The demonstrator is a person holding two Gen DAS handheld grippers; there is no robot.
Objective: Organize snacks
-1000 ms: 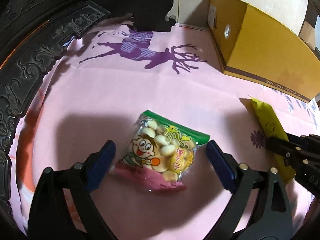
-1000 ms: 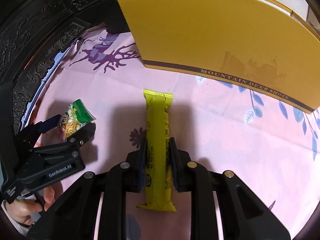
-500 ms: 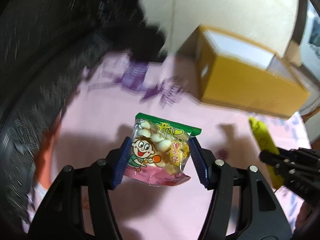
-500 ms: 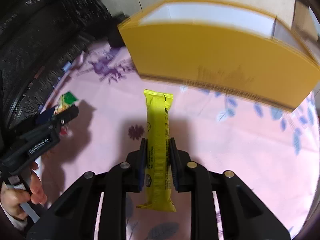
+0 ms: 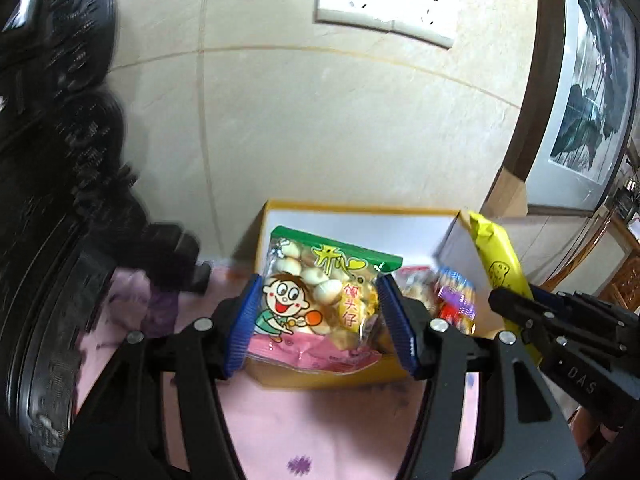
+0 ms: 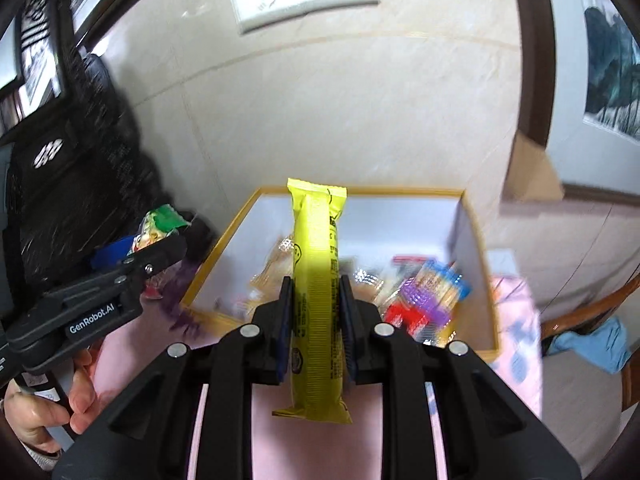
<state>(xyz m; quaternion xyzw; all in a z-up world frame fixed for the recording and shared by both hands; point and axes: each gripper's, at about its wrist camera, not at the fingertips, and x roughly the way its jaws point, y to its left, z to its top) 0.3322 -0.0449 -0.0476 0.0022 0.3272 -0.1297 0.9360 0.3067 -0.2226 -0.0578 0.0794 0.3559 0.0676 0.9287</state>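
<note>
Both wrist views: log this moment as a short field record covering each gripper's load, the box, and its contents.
left gripper: shut on the cartoon biscuit bag, lifted clear of the cloth
right gripper: shut on the yellow snack bar, held lengthwise between its pads
yellow cardboard box: open top, white inside, on the pink tablecloth by the wall
box contents: several wrapped snacks, including a red, purple and blue pack
both loads: in front of the box, not yet inside

Beige tiled wall (image 5: 340, 128), white socket plate (image 5: 384, 4), framed painting (image 5: 592, 80), dark carved furniture (image 5: 60, 160)
</note>
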